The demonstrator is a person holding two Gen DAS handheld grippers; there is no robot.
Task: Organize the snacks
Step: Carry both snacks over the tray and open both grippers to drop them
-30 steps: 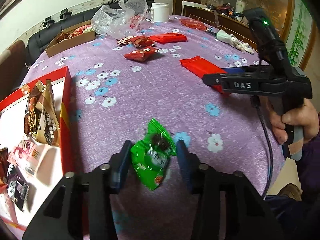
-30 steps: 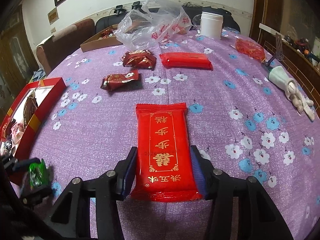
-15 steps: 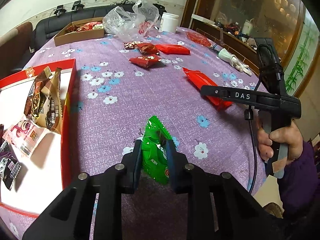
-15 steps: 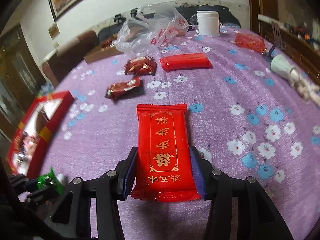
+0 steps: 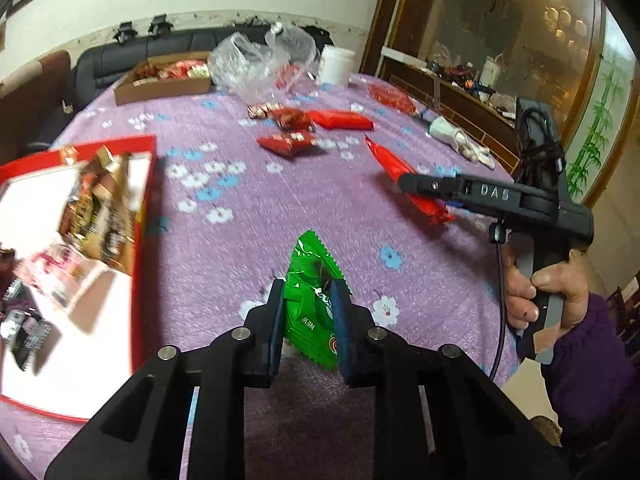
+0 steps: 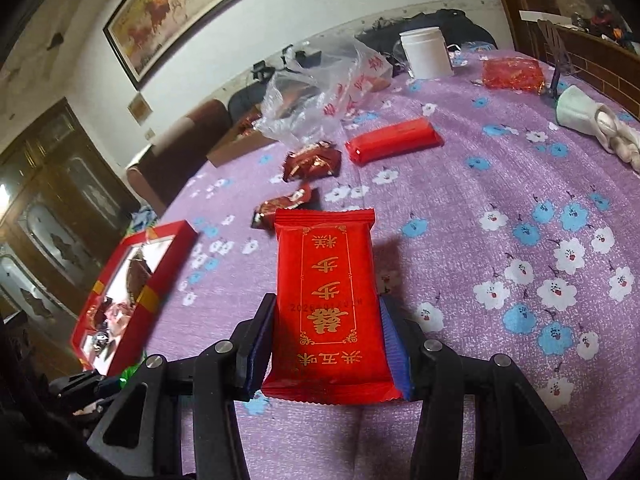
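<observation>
My left gripper [image 5: 307, 300] is shut on a green snack packet [image 5: 310, 300] and holds it above the purple flowered tablecloth. My right gripper [image 6: 326, 312] is shut on a flat red packet with gold characters [image 6: 326, 300], lifted off the table; the same packet [image 5: 404, 178] shows in the left wrist view, held by the right gripper [image 5: 416, 192]. The red gift box [image 5: 144, 216] with several snacks inside lies to the left; it also shows in the right wrist view [image 6: 160, 276].
Further back lie a long red packet [image 6: 394, 140], two dark red packets [image 6: 312, 162], a clear plastic bag [image 6: 320, 92], a white jar [image 6: 426, 52], a cardboard box [image 5: 160, 82], a red pack [image 6: 512, 74] and white gloves [image 6: 600, 128].
The left gripper closed on the green packet and raised it. The right gripper lifted the red packet off the table and tilted toward the red box.
</observation>
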